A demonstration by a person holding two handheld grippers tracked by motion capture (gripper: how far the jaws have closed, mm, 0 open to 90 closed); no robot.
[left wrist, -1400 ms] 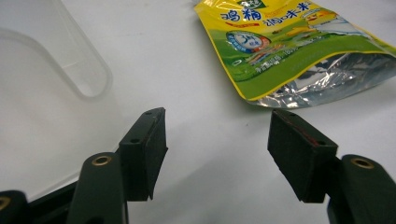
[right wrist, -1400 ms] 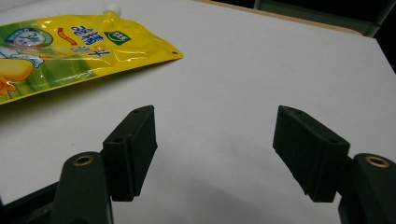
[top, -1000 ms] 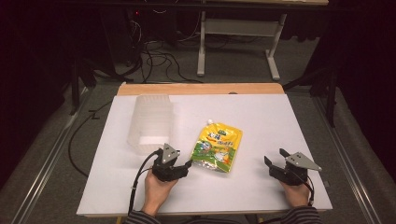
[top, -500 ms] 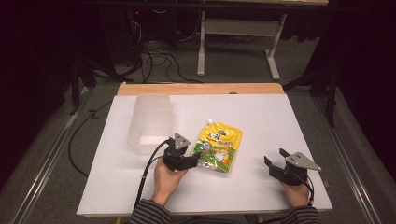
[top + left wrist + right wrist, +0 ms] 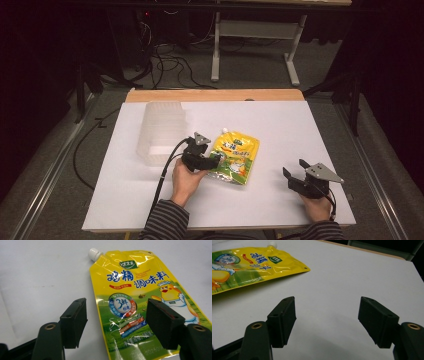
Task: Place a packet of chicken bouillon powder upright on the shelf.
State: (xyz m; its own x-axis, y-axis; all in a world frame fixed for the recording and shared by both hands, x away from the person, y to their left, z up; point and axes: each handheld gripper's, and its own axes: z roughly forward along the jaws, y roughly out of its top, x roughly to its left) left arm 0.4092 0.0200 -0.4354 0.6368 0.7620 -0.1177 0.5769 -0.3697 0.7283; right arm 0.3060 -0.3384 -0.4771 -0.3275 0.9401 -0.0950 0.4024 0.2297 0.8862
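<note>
Left gripper (image 5: pixel 116 322), its jaws just having been opening and now wide, is straddling the near left edge of the yellow spout pouch (image 5: pixel 234 156) lying flat at centre frame, a soft, glossy, probably slippery pack best pinched at its sealed edge

White-topped rectangular table (image 5: pixel 310 125), wooden far edge; grey carpeted floor (image 5: pixel 60 150); black cables (image 5: pixel 165 60); grey metal desk frame (image 5: pixel 250 40); dark, dimly lit surroundings.
</note>
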